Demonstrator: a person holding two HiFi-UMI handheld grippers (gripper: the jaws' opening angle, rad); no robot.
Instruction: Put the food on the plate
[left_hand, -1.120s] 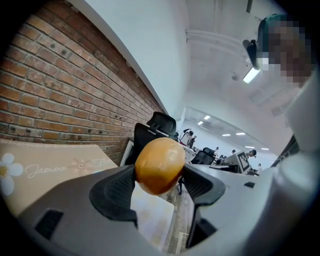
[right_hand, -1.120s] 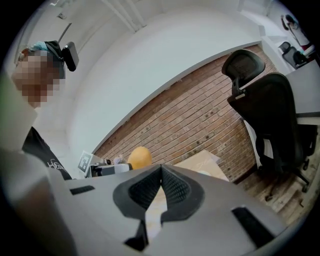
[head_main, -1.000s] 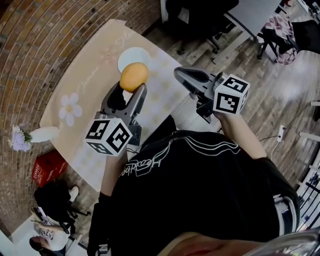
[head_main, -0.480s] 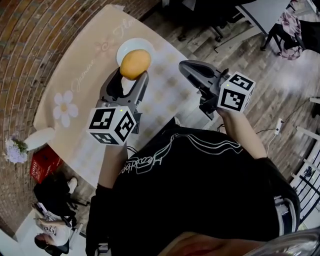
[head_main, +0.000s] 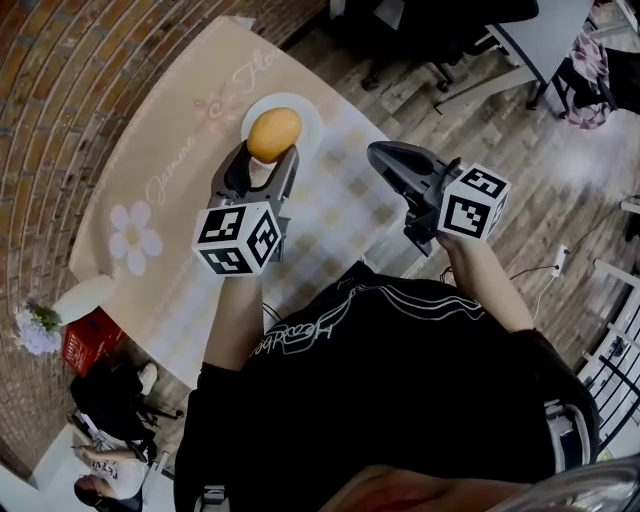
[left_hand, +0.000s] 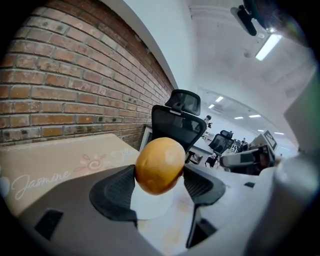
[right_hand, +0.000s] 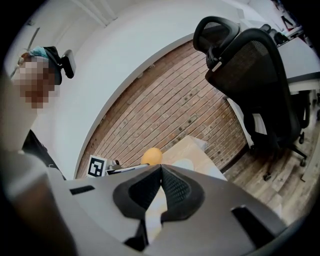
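Note:
An orange bread roll (head_main: 274, 135) is held in the air by my left gripper (head_main: 268, 152), which is shut on it. In the left gripper view the roll (left_hand: 159, 165) sits between the two dark pads. It hangs over the white plate (head_main: 305, 117) on the beige tablecloth; part of the plate (left_hand: 150, 204) shows below the roll. My right gripper (head_main: 385, 156) is to the right, past the table's edge, shut with nothing in it. In the right gripper view its pads (right_hand: 172, 187) meet at the tips, with the roll (right_hand: 151, 156) beyond them.
The table (head_main: 170, 190) has a beige cloth with a white flower print and stands against a brick wall. A white vase with flowers (head_main: 60, 305) is at its near left end, with a red box (head_main: 88, 335) below. Black office chairs (left_hand: 177, 127) stand beyond the table.
The left gripper has carried the roll forward, from short of the plate to over it. The right gripper has hardly moved.

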